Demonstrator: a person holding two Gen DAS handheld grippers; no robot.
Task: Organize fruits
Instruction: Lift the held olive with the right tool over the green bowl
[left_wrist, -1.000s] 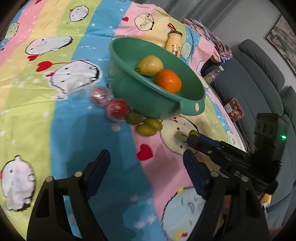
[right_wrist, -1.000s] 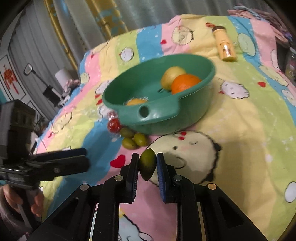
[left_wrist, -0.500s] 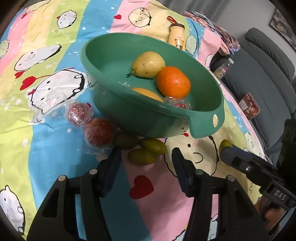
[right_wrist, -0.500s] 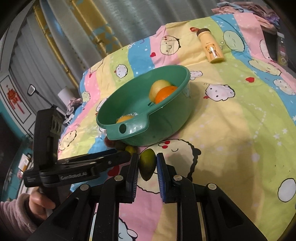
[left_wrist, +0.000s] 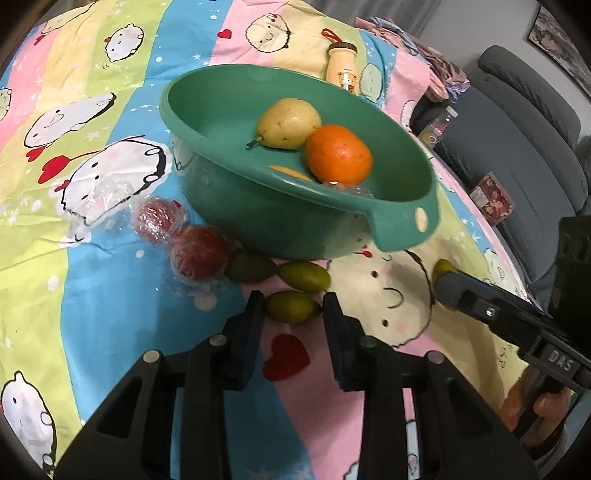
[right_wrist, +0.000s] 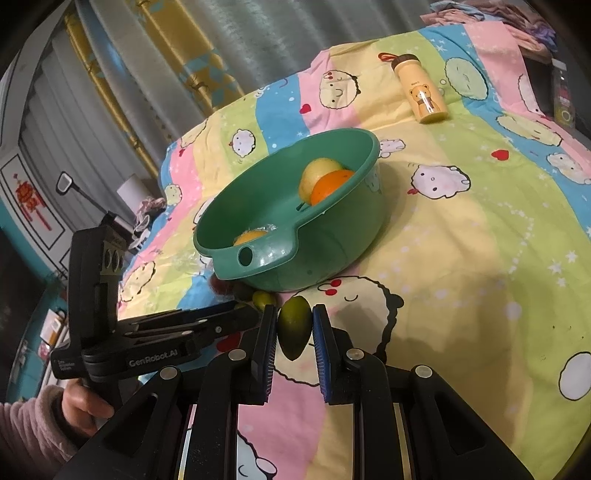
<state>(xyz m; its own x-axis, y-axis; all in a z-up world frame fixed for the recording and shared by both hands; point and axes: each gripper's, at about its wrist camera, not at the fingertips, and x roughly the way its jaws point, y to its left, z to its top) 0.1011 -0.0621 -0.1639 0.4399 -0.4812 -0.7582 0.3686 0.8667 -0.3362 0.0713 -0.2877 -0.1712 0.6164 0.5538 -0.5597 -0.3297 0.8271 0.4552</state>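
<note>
A green bowl (left_wrist: 258, 221) (right_wrist: 314, 251) on the striped cartoon sheet holds a pear (left_wrist: 288, 123), an orange (left_wrist: 338, 155) and a partly hidden yellow fruit (left_wrist: 291, 171). In front of it lie two plastic-wrapped red fruits (left_wrist: 199, 253) and two loose green fruits (left_wrist: 304, 277). My left gripper (left_wrist: 293, 310) is closing its jaws on a third green fruit (left_wrist: 291, 314) lying on the sheet, with a pad at each end of it. My right gripper (right_wrist: 293, 328) is shut on another green fruit (right_wrist: 293, 321), held above the sheet just short of the bowl's handle.
A yellow bottle (left_wrist: 343, 70) (right_wrist: 424, 96) lies on the sheet behind the bowl. A grey sofa (left_wrist: 517, 147) with a small box (left_wrist: 491, 199) borders the bed on the right. Curtains (right_wrist: 221, 55) hang at the back. A person's hand (right_wrist: 85, 402) holds the left gripper.
My left gripper moved in toward the green fruits by the bowl and narrowed its jaws around the nearest one. The right gripper kept its fruit and pulled back a little from the bowl.
</note>
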